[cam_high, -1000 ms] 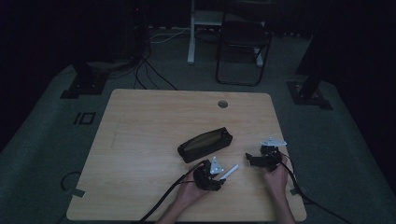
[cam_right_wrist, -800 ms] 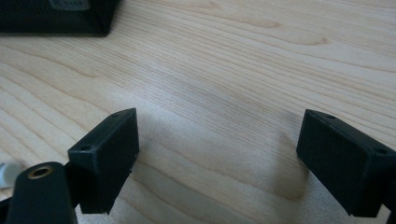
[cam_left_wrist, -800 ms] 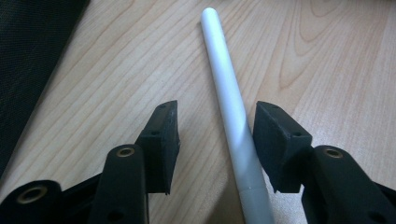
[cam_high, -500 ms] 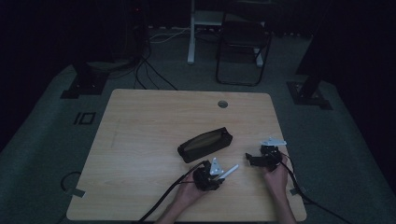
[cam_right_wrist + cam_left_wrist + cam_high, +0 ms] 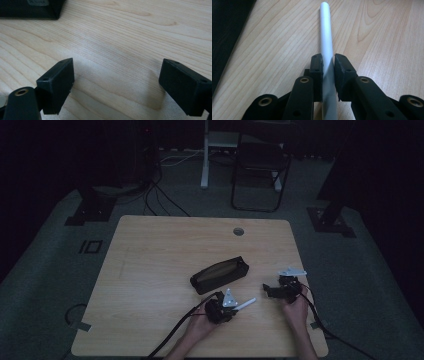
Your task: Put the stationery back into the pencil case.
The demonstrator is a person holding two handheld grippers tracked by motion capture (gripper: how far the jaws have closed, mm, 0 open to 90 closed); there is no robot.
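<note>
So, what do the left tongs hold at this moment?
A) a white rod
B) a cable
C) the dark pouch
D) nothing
A: in the left gripper view the left tongs are shut on a white rod that points forward over the table; the dark pouch lies apart.

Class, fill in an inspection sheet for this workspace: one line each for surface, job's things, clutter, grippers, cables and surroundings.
Surface: wooden table, a round hole near its far edge.
Job's things: black pouch lying mid-table; white rod.
Clutter: nothing seen.
Grippers: left gripper shut on the white rod; right gripper open, over bare wood.
Cables: one trails from each gripper off the near edge; more on the floor behind.
Surroundings: dim room, folding chair and stand bases on grey floor.
</note>
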